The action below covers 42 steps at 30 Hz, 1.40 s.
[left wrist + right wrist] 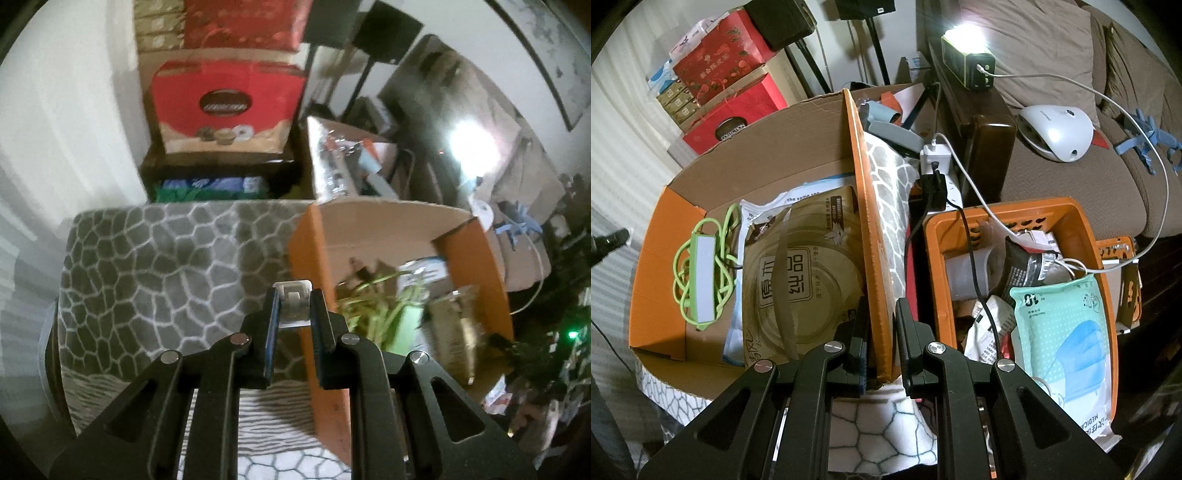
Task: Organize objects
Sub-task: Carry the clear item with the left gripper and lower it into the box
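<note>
My left gripper (292,295) is shut on a small white plastic piece (293,304), held over the grey patterned blanket (155,266) just left of the orange cardboard box (314,258). My right gripper (882,317) is shut on the box's orange side flap (871,221). Inside the box lie a white power strip with a green cord (703,273), a brown paper package (809,273) and a white bag. The green cord also shows in the left wrist view (384,306). An orange plastic basket (1082,229) at the right holds a mask pack (1063,328), pouches and cables.
Red gift boxes (229,107) are stacked behind the blanket against the wall. A brown sofa (1071,177) at the right carries a white device (1056,129), a bright lamp (967,62) and cables. A white plug adapter (936,162) sits between box and basket.
</note>
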Tool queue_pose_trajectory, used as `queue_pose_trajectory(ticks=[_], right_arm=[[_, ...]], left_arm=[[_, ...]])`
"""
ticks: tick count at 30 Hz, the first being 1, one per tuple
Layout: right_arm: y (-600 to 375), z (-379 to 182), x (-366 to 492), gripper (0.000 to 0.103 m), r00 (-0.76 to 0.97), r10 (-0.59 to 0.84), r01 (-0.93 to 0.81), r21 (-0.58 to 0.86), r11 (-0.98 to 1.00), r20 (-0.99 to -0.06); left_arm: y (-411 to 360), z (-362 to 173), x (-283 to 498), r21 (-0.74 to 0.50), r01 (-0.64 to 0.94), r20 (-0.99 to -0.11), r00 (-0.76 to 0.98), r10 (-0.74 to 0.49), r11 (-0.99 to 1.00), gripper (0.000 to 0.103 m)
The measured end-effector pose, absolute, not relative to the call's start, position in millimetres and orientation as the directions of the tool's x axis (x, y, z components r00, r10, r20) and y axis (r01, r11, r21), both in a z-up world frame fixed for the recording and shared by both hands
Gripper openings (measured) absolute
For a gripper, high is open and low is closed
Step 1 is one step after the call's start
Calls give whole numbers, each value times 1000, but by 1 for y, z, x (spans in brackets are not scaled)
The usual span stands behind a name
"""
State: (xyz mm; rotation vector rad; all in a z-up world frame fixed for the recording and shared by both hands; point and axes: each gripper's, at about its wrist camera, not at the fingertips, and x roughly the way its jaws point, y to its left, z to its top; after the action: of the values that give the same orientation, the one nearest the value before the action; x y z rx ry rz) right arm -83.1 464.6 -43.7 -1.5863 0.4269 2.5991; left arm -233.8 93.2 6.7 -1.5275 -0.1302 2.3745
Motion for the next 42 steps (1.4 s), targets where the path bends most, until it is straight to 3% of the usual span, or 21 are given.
queue_pose_trajectory(ticks=[10, 29, 42], right_arm=[[464, -44, -83, 14, -466, -87, -199, 200, -959, -880], [464, -44, -83, 14, -464, -82, -195, 192, -962, -882], [464, -47, -84, 15, -454, -75, -195, 182, -964, -888]], left_arm=[[165, 14, -250, -218, -296, -893, -325, 313, -930, 15], [239, -58, -290, -192, -360, -949, -168, 265, -913, 15], [252, -94, -312, -204, -298, -960, -127, 250, -933, 15]])
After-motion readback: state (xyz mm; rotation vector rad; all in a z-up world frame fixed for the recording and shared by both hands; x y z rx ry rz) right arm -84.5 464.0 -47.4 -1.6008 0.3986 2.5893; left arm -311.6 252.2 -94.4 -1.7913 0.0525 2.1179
